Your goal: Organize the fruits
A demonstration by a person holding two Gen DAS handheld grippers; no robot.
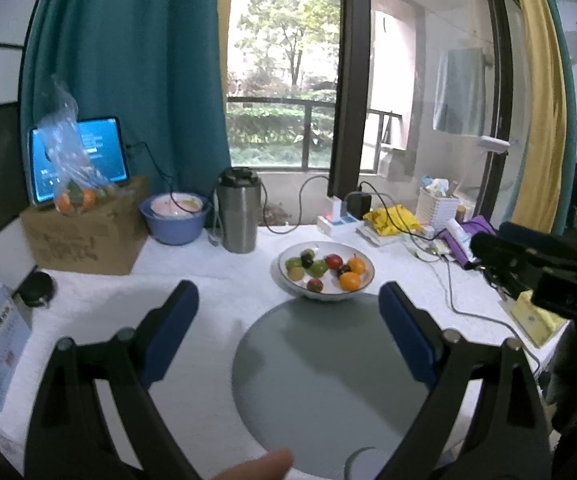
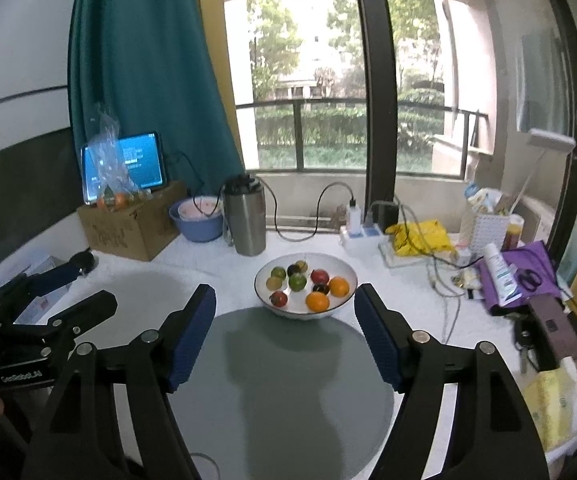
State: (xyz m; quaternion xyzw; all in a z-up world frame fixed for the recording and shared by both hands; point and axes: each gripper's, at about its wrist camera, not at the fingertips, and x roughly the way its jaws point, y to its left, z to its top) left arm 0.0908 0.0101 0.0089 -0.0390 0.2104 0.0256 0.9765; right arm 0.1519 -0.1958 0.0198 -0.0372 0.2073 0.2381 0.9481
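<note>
Table: white cloth [image 2: 216, 272], grey round mat [image 2: 280, 392] under my view.
Bowl of fruit [image 2: 306, 286]: beyond both sets of fingertips, touching neither.
Left gripper [image 1: 288, 304]: jaws apart, empty.
Right gripper [image 2: 284, 308]: jaws apart, empty.

- Steel tumbler [image 2: 245, 219], black lid, upright at the table's back edge.
- Blue basin [image 2: 198, 218] just left of it, a pink bowl inside.
- Cardboard box [image 2: 132, 226] at far left; lit tablet [image 2: 124, 166] standing on it.
- Power strip [image 2: 362, 234] with plugged chargers.
- Purple cloth [image 2: 528, 270] at right, scissors [image 2: 529, 279] lying on it.
</note>
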